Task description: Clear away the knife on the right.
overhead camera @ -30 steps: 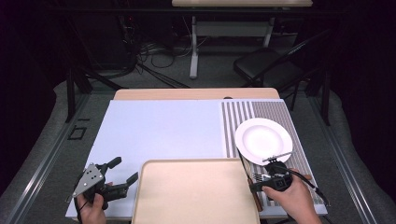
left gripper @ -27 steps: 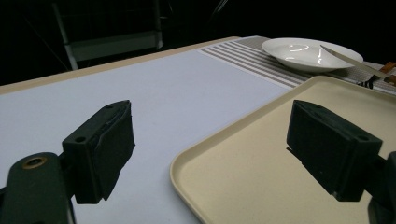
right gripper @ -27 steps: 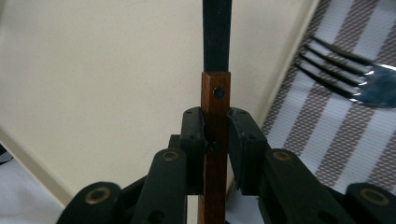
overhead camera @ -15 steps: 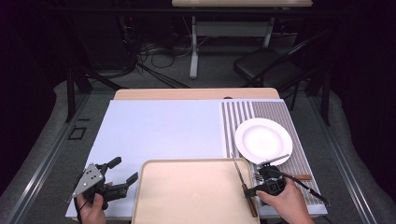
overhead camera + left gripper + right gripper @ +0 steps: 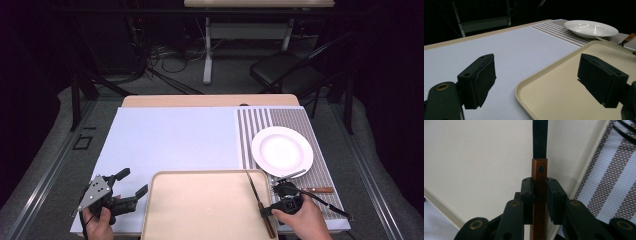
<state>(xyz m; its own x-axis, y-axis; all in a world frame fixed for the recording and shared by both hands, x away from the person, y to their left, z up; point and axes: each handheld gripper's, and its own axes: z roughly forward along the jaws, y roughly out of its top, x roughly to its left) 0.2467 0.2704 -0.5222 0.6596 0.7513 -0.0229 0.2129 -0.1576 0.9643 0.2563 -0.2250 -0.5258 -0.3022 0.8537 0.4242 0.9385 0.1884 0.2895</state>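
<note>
Nearest, right hand-held gripper [image 5: 539, 195] clamped on the wooden handle of a knife [image 5: 539, 180], dark blade lying over the right edge of the beige tray [image 5: 200, 210]; left hand-held gripper [image 5: 536, 80] jaws wide, nothing between, at the tray's left corner. Beyond, fork [image 5: 290, 175] and second wooden-handled utensil [image 5: 315, 189] on striped placemat [image 5: 260, 125], then white plate [image 5: 282, 151]. No readable writing on the tabletop [image 5: 170, 135].

No readable text, label, brand, number or sign appears on anything here.
</note>
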